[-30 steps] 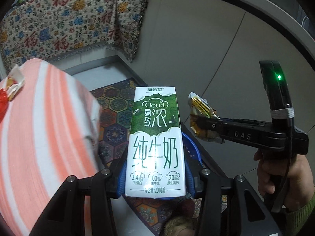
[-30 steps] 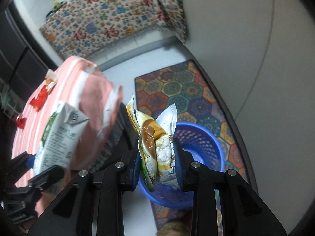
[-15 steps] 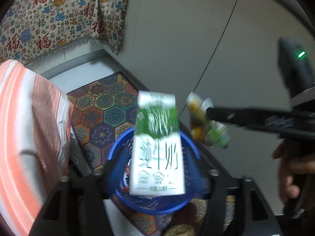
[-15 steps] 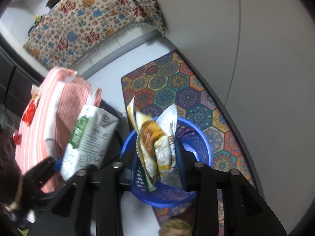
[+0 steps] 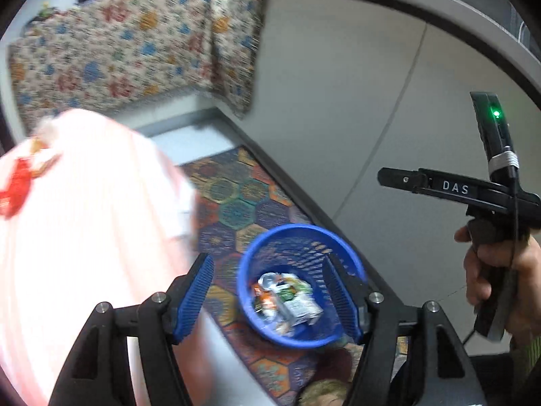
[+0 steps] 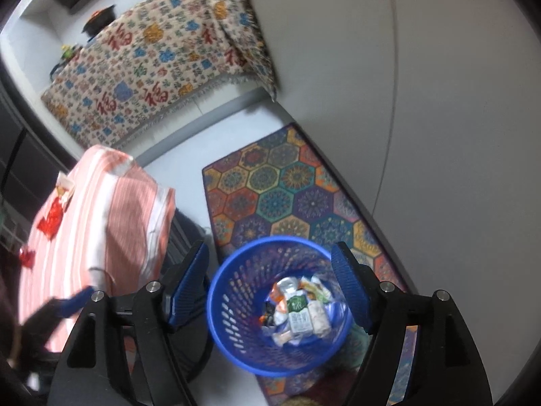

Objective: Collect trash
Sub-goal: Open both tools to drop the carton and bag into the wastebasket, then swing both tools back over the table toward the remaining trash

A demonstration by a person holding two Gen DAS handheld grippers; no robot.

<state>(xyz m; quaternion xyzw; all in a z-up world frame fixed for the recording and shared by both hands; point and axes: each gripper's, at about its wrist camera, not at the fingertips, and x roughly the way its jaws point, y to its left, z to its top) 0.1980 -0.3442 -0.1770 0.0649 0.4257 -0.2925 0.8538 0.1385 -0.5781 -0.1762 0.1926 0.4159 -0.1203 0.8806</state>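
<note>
Both claws are wide open and hold nothing: the left claw (image 5: 274,299) and the right claw (image 6: 270,291). The blue basket (image 6: 236,355) sits right below them. More red trash (image 6: 50,221) lies far left, nearer the left claw.

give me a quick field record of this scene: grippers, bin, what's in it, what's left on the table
left gripper: open, holds nothing, above the bin
right gripper: open, holds nothing, above the bin
bin: blue mesh basket on the patterned rug
bin contents: milk carton lying among crumpled wrappers
table: pink striped cloth, beside the bin
left on table: red wrappers at the far edge
task state: both held items dropped in; table trash not yet collected
</note>
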